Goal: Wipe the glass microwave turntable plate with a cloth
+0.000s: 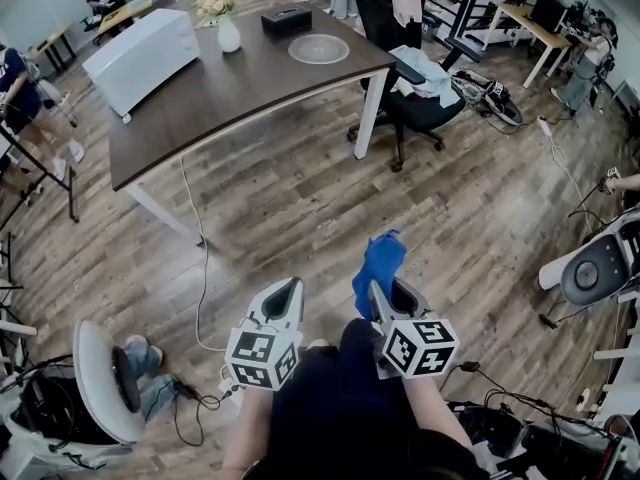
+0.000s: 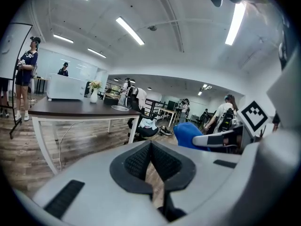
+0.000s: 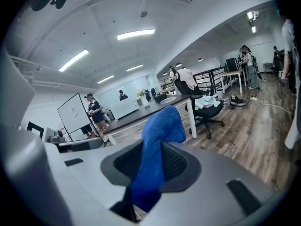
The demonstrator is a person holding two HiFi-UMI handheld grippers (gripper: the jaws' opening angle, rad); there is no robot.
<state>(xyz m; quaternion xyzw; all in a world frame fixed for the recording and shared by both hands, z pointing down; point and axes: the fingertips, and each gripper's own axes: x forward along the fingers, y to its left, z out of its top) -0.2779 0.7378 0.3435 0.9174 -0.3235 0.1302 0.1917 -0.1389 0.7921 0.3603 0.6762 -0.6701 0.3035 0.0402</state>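
While we're well back from the worktop [image 1: 230, 93], the right gripper [image 1: 388, 290] is clenched on the blue cloth [image 1: 380, 260] and the left gripper [image 1: 287, 290] is closed on nothing. The glass plate [image 1: 319, 49] lies near the worktop's far end. We judge this the approach step. Next we walk in and lower the cloth onto the plate.
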